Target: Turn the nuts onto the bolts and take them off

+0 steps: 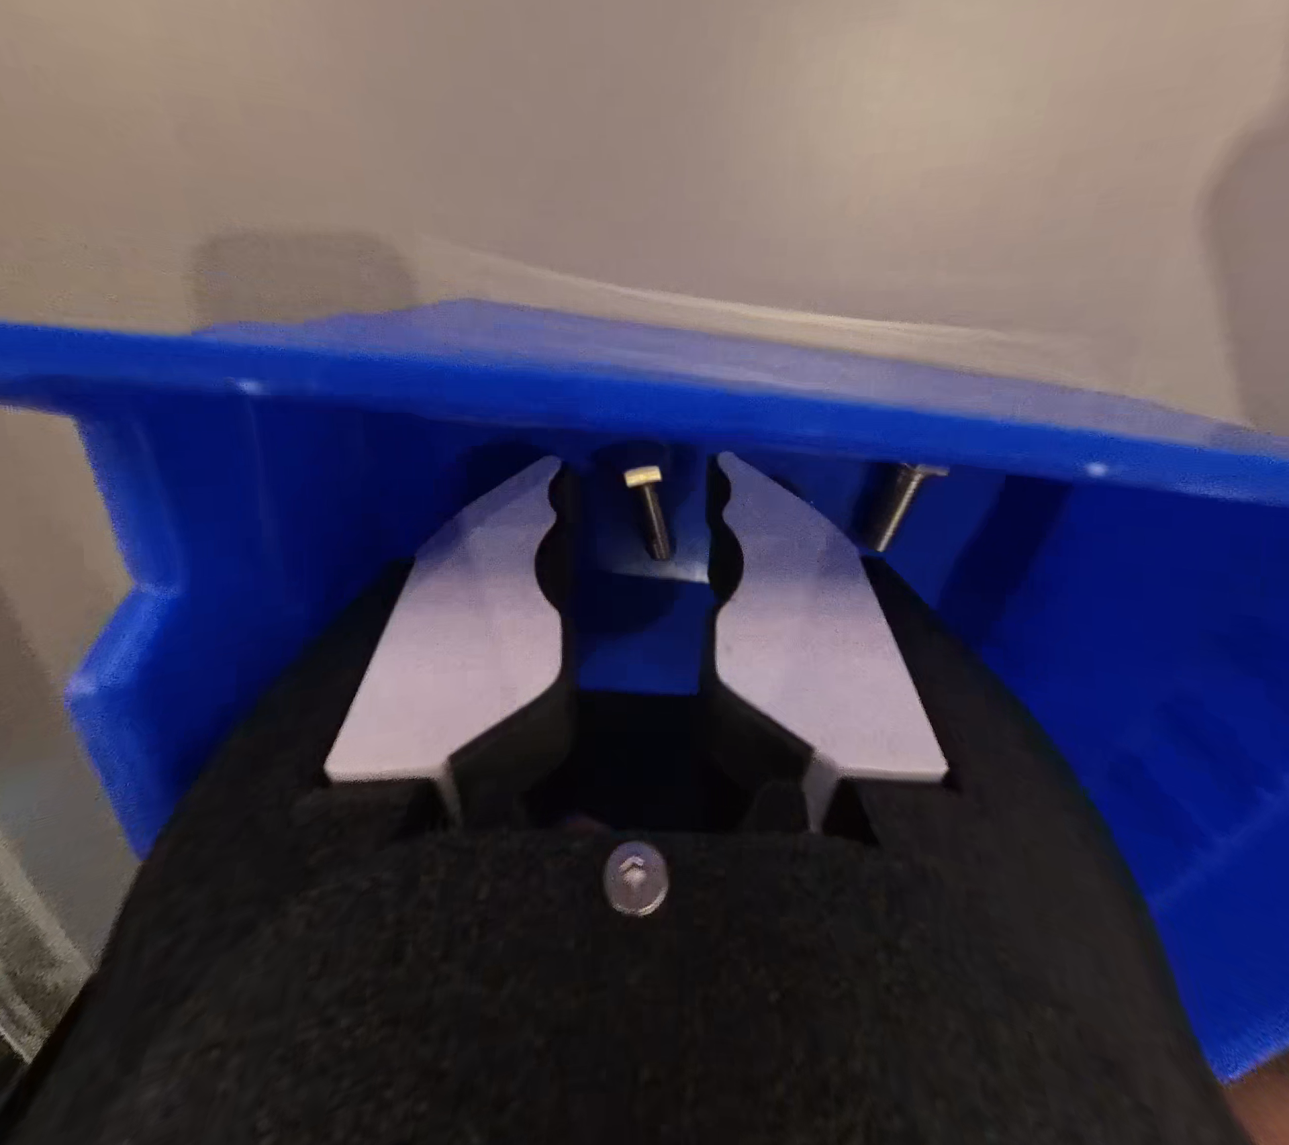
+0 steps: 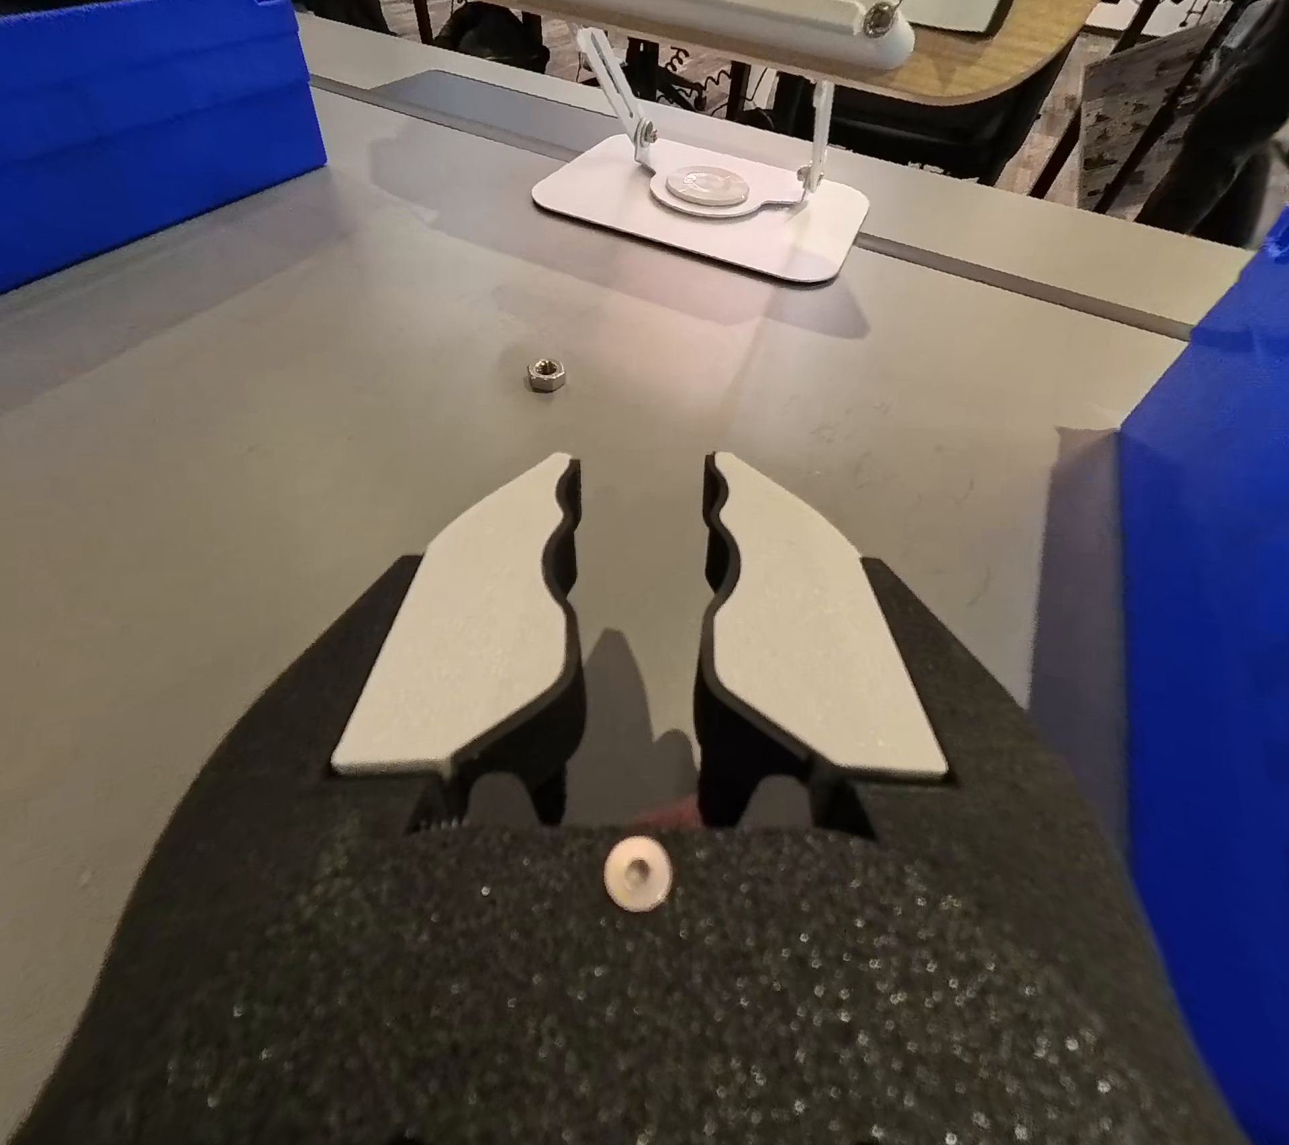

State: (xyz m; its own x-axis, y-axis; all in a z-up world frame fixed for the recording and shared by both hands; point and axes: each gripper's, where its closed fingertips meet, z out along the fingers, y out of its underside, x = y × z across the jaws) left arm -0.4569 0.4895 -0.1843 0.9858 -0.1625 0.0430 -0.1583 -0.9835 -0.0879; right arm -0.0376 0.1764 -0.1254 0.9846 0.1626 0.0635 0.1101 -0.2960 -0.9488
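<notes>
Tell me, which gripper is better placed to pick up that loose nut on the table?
Right. The right gripper is open with the nut just ahead on the table; the left gripper faces bolts in a blue bin.

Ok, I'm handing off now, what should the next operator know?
Left gripper: jaws open, empty, pushed up to the blue fixture, with the small bolt between the tips. A larger bolt stands to its right. Neither shows a nut.
Right gripper: jaws open, empty, over the grey table.
One loose nut lies ahead of it.
Left: pick up the nut, thread it on, take it off.
</notes>
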